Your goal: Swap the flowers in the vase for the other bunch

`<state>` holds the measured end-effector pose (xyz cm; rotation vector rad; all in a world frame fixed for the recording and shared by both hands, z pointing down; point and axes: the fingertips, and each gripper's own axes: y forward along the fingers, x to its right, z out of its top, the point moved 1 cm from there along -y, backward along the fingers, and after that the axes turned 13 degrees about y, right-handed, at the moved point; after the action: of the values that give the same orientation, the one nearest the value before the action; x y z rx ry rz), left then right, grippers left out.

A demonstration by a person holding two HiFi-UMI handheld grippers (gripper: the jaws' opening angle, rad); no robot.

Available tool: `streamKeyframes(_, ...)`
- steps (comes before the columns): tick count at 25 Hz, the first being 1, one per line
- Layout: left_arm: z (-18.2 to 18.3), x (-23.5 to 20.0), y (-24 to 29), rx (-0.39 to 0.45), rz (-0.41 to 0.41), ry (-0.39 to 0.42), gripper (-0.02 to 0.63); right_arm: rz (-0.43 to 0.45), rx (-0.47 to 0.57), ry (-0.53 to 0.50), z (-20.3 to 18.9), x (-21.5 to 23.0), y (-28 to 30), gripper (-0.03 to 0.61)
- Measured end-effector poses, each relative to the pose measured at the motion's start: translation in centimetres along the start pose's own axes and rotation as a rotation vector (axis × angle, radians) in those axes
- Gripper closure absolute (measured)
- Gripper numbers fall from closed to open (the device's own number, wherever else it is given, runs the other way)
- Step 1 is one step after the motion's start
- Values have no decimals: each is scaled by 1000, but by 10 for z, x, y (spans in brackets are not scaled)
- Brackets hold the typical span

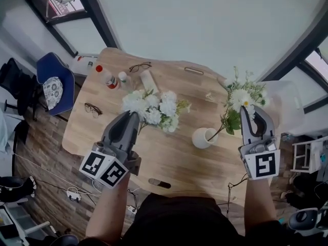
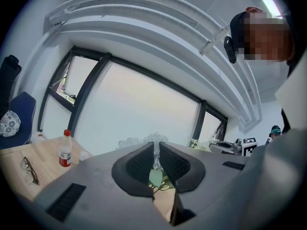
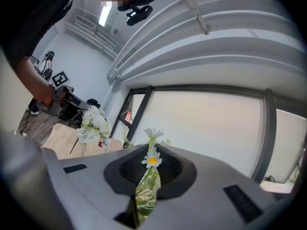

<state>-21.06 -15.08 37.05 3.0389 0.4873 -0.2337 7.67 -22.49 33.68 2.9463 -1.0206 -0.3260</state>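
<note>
Head view: round white vase (image 1: 202, 138) near wooden table's (image 1: 174, 160) front edge; leafy daisy bunch (image 1: 240, 97) slants from its mouth up-right to right gripper (image 1: 254, 111). Left gripper view: fingers (image 2: 139, 164) clamped on white blossom bunch (image 2: 153, 140). Right gripper view: fingers (image 3: 170, 169) clamped on daisy stems.

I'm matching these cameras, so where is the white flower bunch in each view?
Head view: white flower bunch left of centre, at the left gripper's tip.
Left gripper view: bunch centre, between the jaws.
Right gripper view: bunch left, mid-height.
Shared landmark: the wooden table.
</note>
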Motion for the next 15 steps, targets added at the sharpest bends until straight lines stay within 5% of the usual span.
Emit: streamKeyframes(15,-14,1,-5,16,-84,-61,577,128,-127,-13,-38,-97,-24,526)
